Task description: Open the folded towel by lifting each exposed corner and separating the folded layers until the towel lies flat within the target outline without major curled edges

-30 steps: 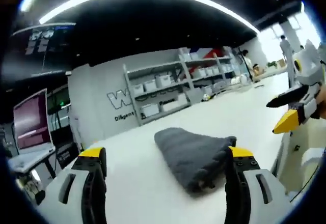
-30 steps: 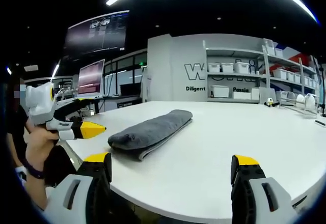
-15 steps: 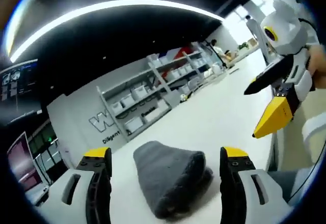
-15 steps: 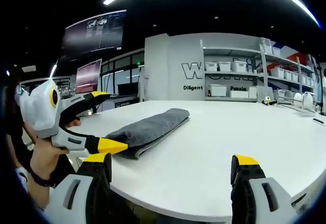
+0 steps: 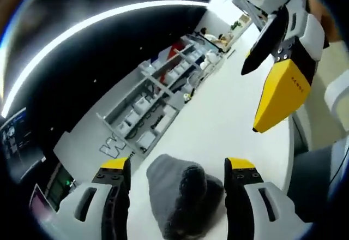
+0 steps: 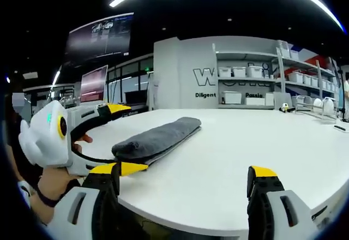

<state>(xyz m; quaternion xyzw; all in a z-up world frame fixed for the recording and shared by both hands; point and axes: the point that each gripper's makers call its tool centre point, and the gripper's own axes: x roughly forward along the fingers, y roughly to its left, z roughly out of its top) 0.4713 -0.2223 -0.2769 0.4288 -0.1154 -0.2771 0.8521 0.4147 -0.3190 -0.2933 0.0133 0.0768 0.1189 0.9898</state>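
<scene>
Left gripper, jaws wide, straddles the near end of the grey terry towel, folded long on the white counter; right gripper jaws wide, empty. Unfolding not begun; shelving beyond.

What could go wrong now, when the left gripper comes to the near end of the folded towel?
1. The left gripper is open around the thick end of the grey towel; it may pinch all the folded layers together instead of one corner.
2. That end lies close to the edge of the white table, so a pull could drag the towel off.
3. The right gripper is open and apart, so nothing holds the towel down.
</scene>
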